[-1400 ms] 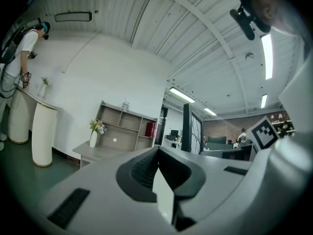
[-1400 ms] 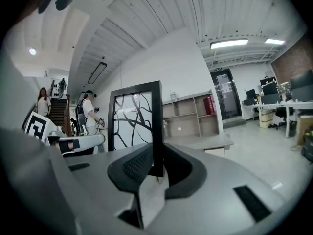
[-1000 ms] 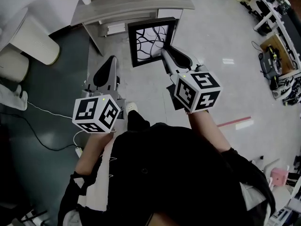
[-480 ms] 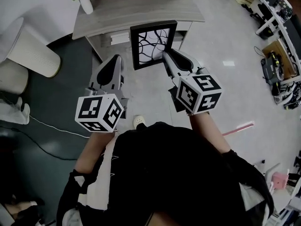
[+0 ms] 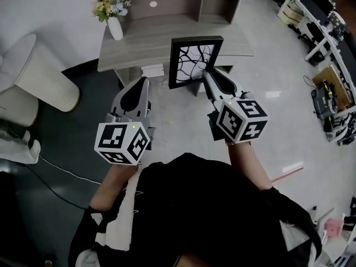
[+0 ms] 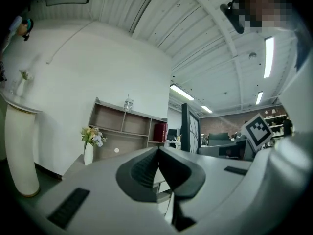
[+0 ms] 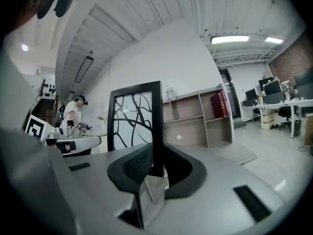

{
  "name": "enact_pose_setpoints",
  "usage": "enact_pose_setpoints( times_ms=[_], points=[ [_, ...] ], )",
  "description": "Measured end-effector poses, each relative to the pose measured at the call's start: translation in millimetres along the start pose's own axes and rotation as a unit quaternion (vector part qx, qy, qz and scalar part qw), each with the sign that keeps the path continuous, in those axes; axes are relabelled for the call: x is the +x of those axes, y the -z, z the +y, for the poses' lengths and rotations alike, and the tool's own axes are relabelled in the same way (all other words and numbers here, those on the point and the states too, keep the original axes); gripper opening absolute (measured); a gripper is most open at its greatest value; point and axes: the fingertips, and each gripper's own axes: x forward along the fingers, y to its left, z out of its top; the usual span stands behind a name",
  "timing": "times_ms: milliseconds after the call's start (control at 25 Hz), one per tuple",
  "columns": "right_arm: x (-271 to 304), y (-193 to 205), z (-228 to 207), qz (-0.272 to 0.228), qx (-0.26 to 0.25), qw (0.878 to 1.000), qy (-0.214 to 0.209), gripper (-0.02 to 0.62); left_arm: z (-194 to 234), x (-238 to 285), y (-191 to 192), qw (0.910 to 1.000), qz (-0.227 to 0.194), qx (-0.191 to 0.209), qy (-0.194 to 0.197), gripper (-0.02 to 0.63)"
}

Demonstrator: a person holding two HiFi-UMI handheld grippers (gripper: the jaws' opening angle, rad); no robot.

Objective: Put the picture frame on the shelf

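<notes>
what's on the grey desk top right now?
Only a vase of flowers at the desk's left end shows. The picture frame in the right gripper covers part of the front.

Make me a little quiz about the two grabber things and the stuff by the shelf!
1. True or false: the left gripper is shut and empty.
2. What fills the white vase? A flowers, B pencils, C spoons.
3. Which gripper grips the picture frame?
Key: 1 true; 2 A; 3 the right gripper.
</notes>
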Motion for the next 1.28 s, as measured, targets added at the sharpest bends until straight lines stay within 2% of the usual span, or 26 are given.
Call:
enact_pose_setpoints(
  times_ms=[80,280,400,560,720,1000,1280],
  points=[
    [13.0,-2.1,-2.5,-0.002,-0.001,1.0,0.007,0.072,12.4,7.7,0.5,1.0,-0.002,0.003,0.0,0.012],
    [41.1,12.6,-7.3,0.024,0.003,1.0,0.014,0.072,39.3,26.3,18.7,0.9996,0.016,-0.022,-0.007,0.012],
    [60.9,21.2,-9.7,0.032,0.002,0.999,0.017,0.072,56.9,35.7,26.2,0.9995,0.012,-0.029,-0.007,0.012],
    [77.1,25.6,-16.9,0.04,0.003,0.999,0.015,0.073,61.8,47.7,32.1,0.9986,0.013,-0.05,0.007,0.012],
    [94.8,18.4,-32.4,0.039,0.003,0.999,0.006,0.072,61.5,68.2,25.9,0.9991,0.007,-0.042,0.008,0.012],
    [129.9,4.2,-67.1,0.04,0.007,0.999,-0.003,0.072,74.7,105.0,22.5,0.9991,0.014,-0.036,-0.017,0.012],
    [167.9,-21.7,-96.6,0.036,0.003,0.999,-0.011,0.072,86.7,156.1,3.4,0.999,0.001,-0.036,-0.026,0.012]
  ],
)
